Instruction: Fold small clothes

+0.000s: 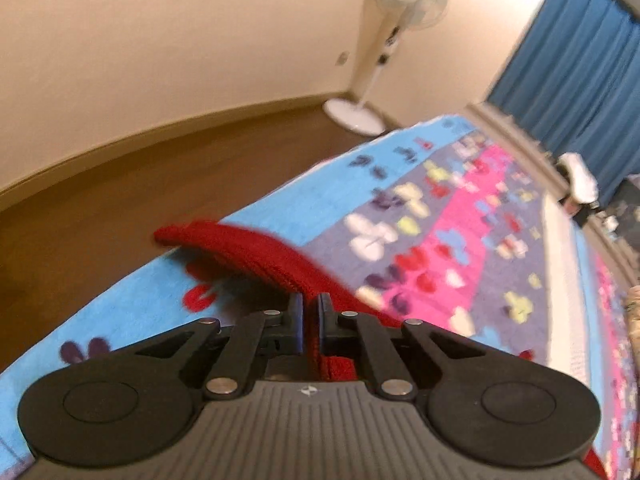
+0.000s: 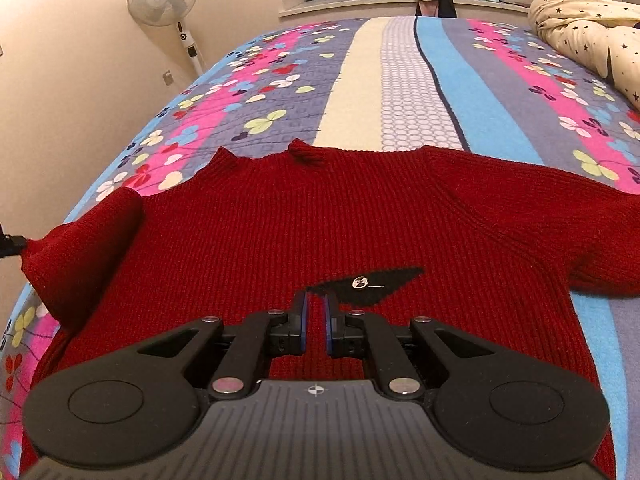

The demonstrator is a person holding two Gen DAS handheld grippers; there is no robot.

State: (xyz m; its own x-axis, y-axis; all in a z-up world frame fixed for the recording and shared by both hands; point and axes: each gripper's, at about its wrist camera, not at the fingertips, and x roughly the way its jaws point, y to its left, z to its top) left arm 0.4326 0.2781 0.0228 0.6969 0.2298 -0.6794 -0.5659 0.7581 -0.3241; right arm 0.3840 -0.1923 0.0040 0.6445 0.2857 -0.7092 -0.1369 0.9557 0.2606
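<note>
A dark red ribbed knit sweater (image 2: 320, 216) lies spread flat on the bed's flowered, striped blanket (image 2: 400, 80), neck toward the far end, with a black patch bearing a small silver button (image 2: 360, 282) on its front. The left claw (image 1: 309, 320) is clamped on the cuff of one sleeve (image 1: 256, 252), lifting it off the blanket. The right claw (image 2: 315, 322) hovers over the sweater's front with jaws nearly together, gripping nothing.
</note>
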